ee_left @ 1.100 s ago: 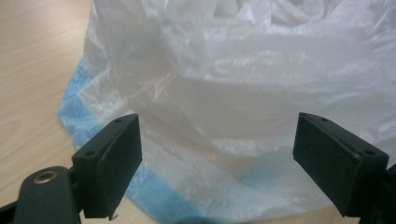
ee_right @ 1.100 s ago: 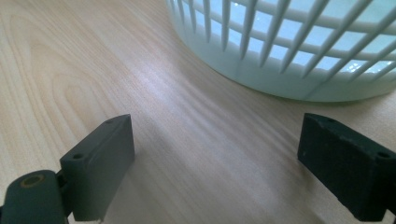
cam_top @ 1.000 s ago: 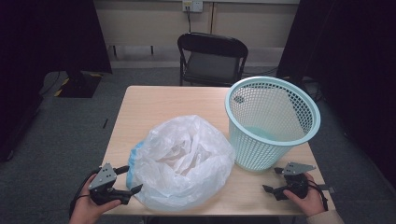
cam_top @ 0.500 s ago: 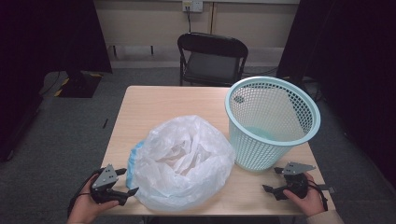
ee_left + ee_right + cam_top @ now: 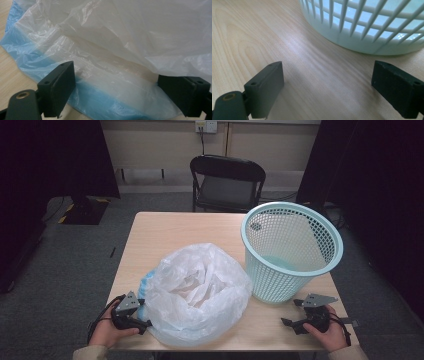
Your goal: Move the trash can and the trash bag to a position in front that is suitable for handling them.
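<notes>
Wooden table point(image 5: 165, 232), plastic bag point(image 5: 197, 292), mesh basket point(image 5: 291, 250)

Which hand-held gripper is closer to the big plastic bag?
Left. The left hand-held gripper sits right at the plastic bag edge; the right hand-held gripper rests farther off, by the basket.

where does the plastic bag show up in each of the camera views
High view: bag lies at lower centre of the table, left of the basket.
Left gripper view: bag spans the picture, its blue edge between the open jaws.
Right gripper view: basket and bare table instead.
Shared landmark: the basket links the high and right gripper views.
</notes>
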